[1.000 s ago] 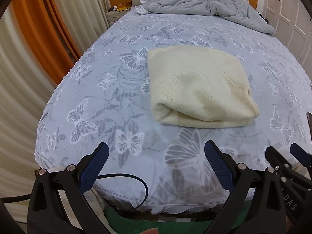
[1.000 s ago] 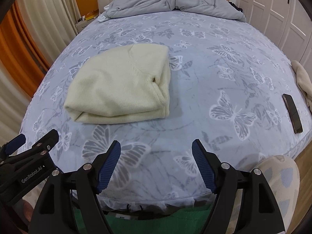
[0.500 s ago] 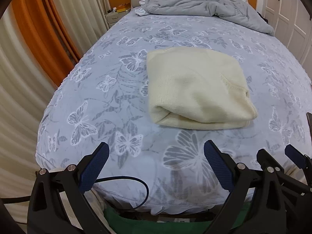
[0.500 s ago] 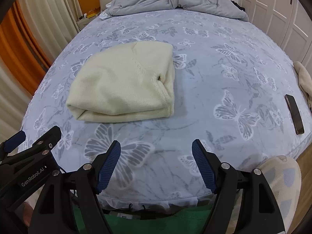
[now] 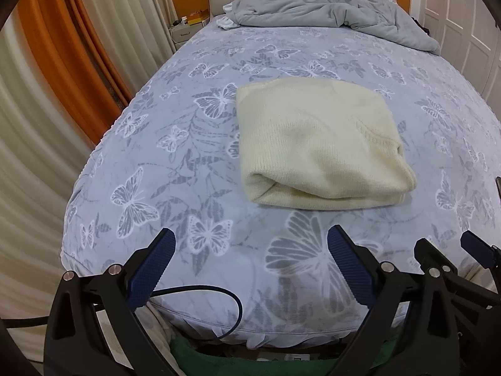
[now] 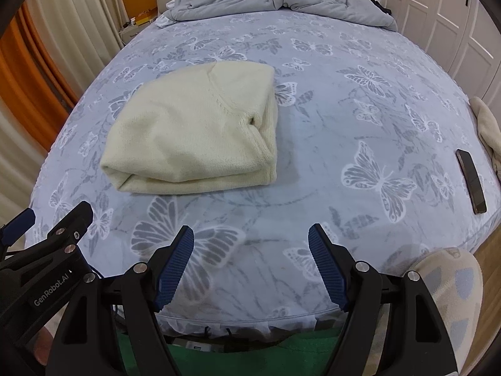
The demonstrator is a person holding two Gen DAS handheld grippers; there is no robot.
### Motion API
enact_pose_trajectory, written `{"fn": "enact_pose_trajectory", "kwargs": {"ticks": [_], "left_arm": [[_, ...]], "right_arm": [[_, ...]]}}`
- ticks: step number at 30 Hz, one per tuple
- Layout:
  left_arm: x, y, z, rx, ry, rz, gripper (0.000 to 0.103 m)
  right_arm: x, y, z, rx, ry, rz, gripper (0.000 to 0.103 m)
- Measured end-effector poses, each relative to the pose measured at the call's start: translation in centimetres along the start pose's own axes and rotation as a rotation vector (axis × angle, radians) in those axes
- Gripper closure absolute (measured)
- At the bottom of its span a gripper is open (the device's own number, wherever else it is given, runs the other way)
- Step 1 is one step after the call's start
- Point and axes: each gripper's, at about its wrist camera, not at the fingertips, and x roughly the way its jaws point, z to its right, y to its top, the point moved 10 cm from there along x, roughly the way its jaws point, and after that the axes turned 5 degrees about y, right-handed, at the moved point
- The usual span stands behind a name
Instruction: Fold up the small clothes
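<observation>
A cream knitted garment (image 5: 316, 144) (image 6: 194, 131) lies folded into a thick rectangle on the butterfly-print bed sheet (image 5: 188, 156) (image 6: 360, 109). My left gripper (image 5: 250, 241) hovers open over the near edge of the bed, short of the garment, with nothing between its blue pads. My right gripper (image 6: 250, 235) is open too, over bare sheet below and right of the garment. Each gripper shows at the edge of the other's view: the right one (image 5: 444, 250), the left one (image 6: 56, 216).
A dark phone (image 6: 471, 180) lies near the bed's right edge, with another pale cloth (image 6: 487, 125) beyond it. A grey duvet (image 5: 328, 6) is bunched at the headboard. Curtains (image 5: 47, 94) hang left, white wardrobe doors (image 6: 438, 15) right. A black cable (image 5: 203, 291) loops below the bed edge.
</observation>
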Motion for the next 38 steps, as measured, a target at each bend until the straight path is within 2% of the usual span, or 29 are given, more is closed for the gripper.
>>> {"fn": "enact_pose_trajectory", "kwargs": {"ticks": [29, 38], "left_arm": [[-0.07, 0.03, 0.29, 0.005, -0.013, -0.002, 0.008], [0.13, -0.4, 0.18, -0.005, 0.007, -0.015, 0.009]], "right_arm": [[-0.36, -0.19, 0.46, 0.025, -0.024, 0.0, 0.03], [-0.42, -0.43, 0.11, 0.034, -0.032, -0.005, 0.03]]}}
